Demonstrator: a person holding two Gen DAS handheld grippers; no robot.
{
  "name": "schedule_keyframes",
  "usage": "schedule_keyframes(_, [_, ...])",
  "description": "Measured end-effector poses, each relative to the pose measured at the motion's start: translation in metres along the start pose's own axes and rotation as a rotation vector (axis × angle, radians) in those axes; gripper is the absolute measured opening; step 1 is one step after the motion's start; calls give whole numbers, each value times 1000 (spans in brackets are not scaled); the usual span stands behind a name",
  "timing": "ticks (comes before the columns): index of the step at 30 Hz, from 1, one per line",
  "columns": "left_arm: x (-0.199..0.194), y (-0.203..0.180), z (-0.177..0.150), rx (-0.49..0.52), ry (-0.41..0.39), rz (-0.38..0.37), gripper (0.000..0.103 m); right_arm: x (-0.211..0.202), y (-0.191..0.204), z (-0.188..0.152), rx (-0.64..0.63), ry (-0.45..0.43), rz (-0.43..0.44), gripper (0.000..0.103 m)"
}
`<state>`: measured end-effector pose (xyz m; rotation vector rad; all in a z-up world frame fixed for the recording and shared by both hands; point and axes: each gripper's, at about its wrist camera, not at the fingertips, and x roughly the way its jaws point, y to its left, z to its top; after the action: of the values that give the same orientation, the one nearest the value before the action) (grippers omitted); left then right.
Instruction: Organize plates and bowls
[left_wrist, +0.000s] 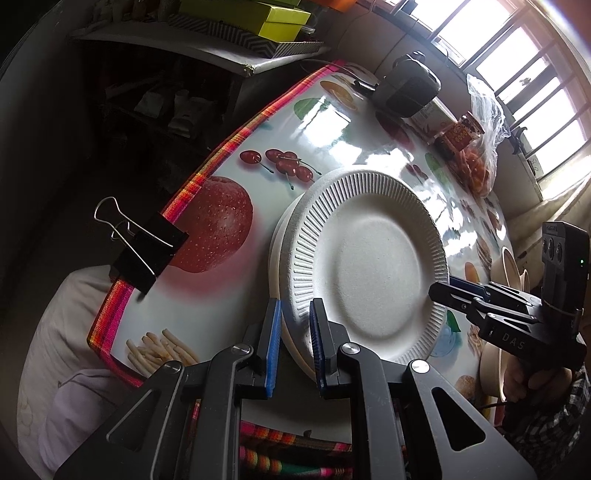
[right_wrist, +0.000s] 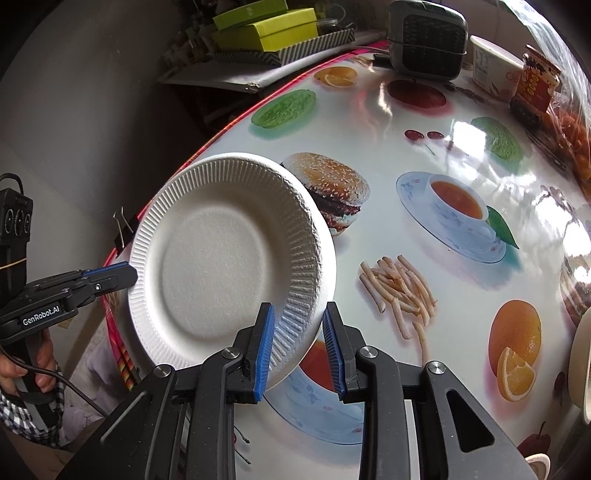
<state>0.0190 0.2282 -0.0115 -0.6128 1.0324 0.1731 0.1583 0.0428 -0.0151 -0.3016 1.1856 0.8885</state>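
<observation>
Plate (right_wrist: 221, 258) white, ribbed rim, tilted; left gripper (left_wrist: 295, 339) fingers pinching rim; right gripper (right_wrist: 299, 343) fingers spread.

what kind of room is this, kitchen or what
Probably a lived-in home dining or kitchen corner, not a lab: a table under a glossy food-print cloth, a jar and tub at its far end, boxes piled on a cluttered shelf, barred windows.

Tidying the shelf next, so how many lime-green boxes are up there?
2. The front lime box rests on the chevron tray; the rear lime box sits just behind it. Others may be hidden.
</observation>
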Motion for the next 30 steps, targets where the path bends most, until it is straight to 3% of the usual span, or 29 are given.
schedule_keyframes(20, [3,6,-2,-28,18,-10,17,3,8,-1,-25,9,-44,37])
schedule_keyframes(25, [4,9,0,-40,29,-27,29,3,7,-2,-19,3,-48,52])
schedule_keyframes(30, [7,11,0,-60,51,-57,35,0,-1,-6,11,-4,-37,53])
